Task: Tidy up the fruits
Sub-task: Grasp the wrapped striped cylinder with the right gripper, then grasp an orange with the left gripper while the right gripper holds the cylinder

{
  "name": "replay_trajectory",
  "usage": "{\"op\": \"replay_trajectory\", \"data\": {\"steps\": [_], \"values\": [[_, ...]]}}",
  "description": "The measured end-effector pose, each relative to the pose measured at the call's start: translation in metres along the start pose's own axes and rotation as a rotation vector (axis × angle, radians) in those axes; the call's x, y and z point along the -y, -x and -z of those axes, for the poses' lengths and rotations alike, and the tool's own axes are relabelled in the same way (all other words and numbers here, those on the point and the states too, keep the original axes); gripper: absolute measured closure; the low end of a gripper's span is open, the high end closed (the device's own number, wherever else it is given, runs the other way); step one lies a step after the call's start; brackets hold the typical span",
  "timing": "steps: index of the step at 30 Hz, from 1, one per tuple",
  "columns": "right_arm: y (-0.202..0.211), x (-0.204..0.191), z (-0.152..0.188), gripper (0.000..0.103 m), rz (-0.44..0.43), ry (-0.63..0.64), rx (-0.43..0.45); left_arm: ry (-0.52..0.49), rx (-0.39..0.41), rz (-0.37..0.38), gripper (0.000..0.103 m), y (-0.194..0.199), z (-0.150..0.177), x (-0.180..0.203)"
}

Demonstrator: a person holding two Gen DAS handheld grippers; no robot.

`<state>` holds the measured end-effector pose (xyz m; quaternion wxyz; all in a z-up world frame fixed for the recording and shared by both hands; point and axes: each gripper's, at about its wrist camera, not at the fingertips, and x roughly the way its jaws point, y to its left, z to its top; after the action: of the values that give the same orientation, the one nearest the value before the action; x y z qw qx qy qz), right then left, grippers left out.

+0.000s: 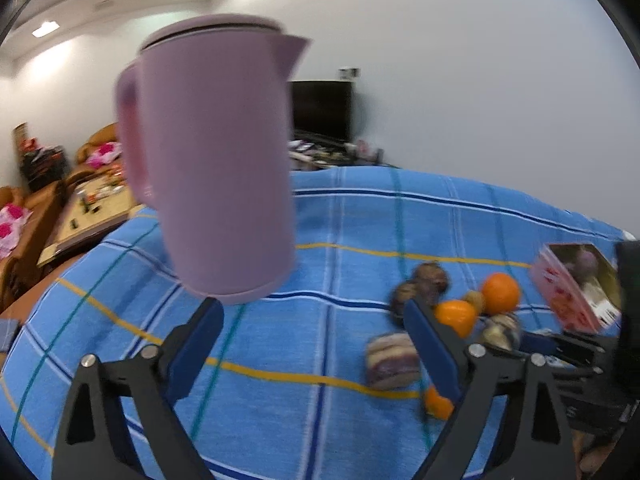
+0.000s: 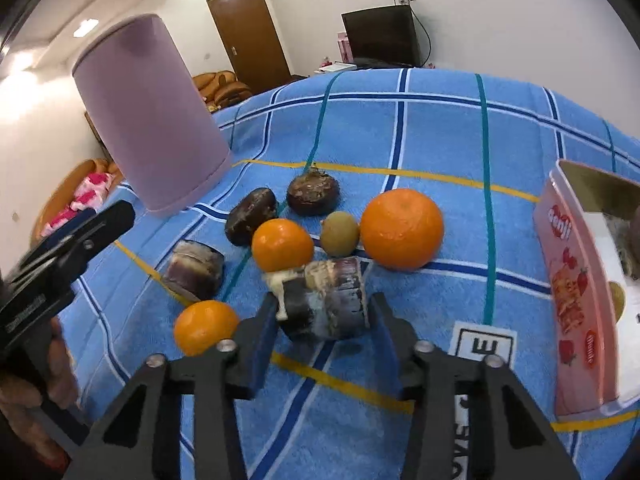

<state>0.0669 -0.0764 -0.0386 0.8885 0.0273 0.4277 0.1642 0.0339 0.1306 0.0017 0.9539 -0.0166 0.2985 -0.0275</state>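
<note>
Straddling a dark, cut fruit chunk [image 2: 326,300], the right gripper [image 2: 324,320] has its jaws spread, one finger on each side of the chunk; contact cannot be confirmed. At the chunk's 9 o'clock lies a small orange [image 2: 206,327]; at its 10 o'clock, a second dark chunk [image 2: 195,270]. Beyond it, touching or nearly so, sits a medium orange [image 2: 283,245], with a small brownish round fruit [image 2: 340,233] just beside that at 3 o'clock and a large orange [image 2: 402,229] further right, touching the brown fruit. At 12 o'clock of the group lie two dark fruits [image 2: 251,222] [image 2: 313,194], near one another. All rest on a blue plaid cloth [image 2: 440,140]. A pink carton [image 2: 576,280], open-topped with contents partly visible, stands at 3 o'clock of the pile, well apart.

The left gripper [image 1: 314,344] has its jaws spread wide, nothing between them, above bare cloth. A lilac jug [image 1: 216,160] stands at its 12 o'clock, left of the fruit pile. A dark screen [image 2: 382,36] stands against the far wall.
</note>
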Motion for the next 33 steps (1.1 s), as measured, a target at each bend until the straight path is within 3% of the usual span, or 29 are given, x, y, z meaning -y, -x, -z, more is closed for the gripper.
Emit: {"op": "replay_trajectory", "data": {"steps": [3, 7, 10, 15, 20, 24, 26, 33], "values": [[0.009, -0.003, 0.003, 0.06, 0.039, 0.022, 0.035, -0.068, 0.001, 0.073, 0.013, 0.003, 0.002, 0.015], [0.038, -0.001, 0.009, 0.06, 0.114, 0.048, 0.146, -0.19, -0.015, 0.251, 0.018, 0.01, 0.008, 0.041], [0.052, 0.005, 0.013, 0.06, 0.121, 0.05, 0.177, -0.312, -0.014, 0.31, 0.024, 0.015, 0.017, 0.063], [0.061, 0.011, 0.022, 0.06, 0.11, 0.042, 0.175, -0.388, -0.098, 0.346, 0.055, 0.0, 0.027, 0.081], [0.066, 0.009, 0.023, 0.06, 0.086, 0.048, 0.185, -0.354, -0.189, 0.313, 0.06, -0.021, 0.032, 0.078], [0.067, 0.007, 0.023, 0.06, 0.072, 0.049, 0.179, -0.324, -0.228, 0.329, 0.06, -0.027, 0.031, 0.074], [0.065, 0.006, 0.024, 0.06, 0.074, 0.053, 0.176, -0.297, -0.301, 0.339, 0.06, -0.039, 0.035, 0.072], [0.065, 0.004, 0.025, 0.06, 0.092, 0.073, 0.182, -0.279, -0.293, 0.356, 0.063, -0.035, 0.035, 0.072]]}}
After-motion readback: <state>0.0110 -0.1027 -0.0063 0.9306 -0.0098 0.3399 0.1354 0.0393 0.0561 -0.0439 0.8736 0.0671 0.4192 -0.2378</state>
